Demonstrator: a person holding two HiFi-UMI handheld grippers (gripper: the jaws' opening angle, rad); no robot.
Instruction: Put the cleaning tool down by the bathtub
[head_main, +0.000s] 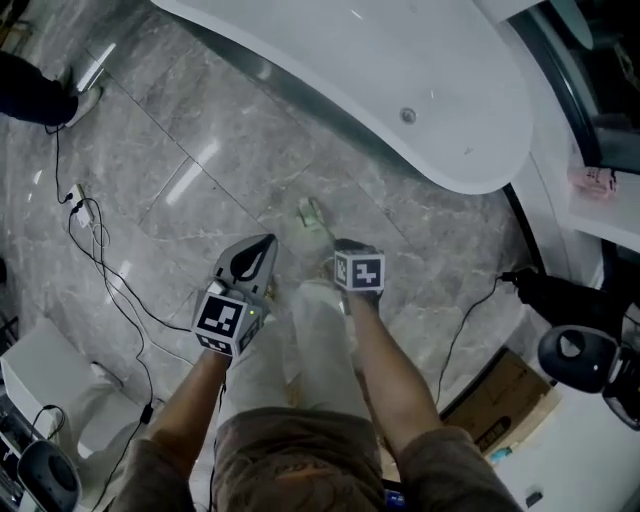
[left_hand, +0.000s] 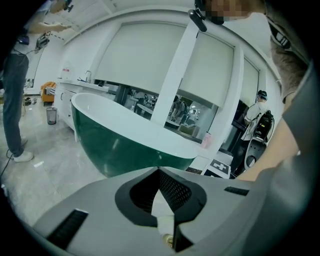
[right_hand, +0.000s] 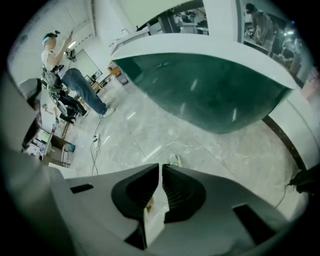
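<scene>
The cleaning tool (head_main: 310, 212), small and pale green-white, lies on the grey marble floor just short of the bathtub (head_main: 420, 90). In the right gripper view the tool (right_hand: 175, 160) shows just beyond the tips, with the tub's dark green outside (right_hand: 210, 95) behind it. My right gripper (right_hand: 160, 166) hangs above it, pointing steeply down, jaws drawn to a thin slit with nothing between them. In the head view its marker cube hides most of the right gripper (head_main: 345, 250). My left gripper (head_main: 268, 242) is beside it, and the left gripper (left_hand: 158, 169) is shut and empty, facing the tub (left_hand: 115, 145).
Black cables (head_main: 110, 270) and a white power strip (head_main: 80, 208) trail over the floor at the left. A cardboard box (head_main: 505, 400) and a black device (head_main: 585, 358) sit at the right. Another person (right_hand: 80, 85) stands farther off across the room.
</scene>
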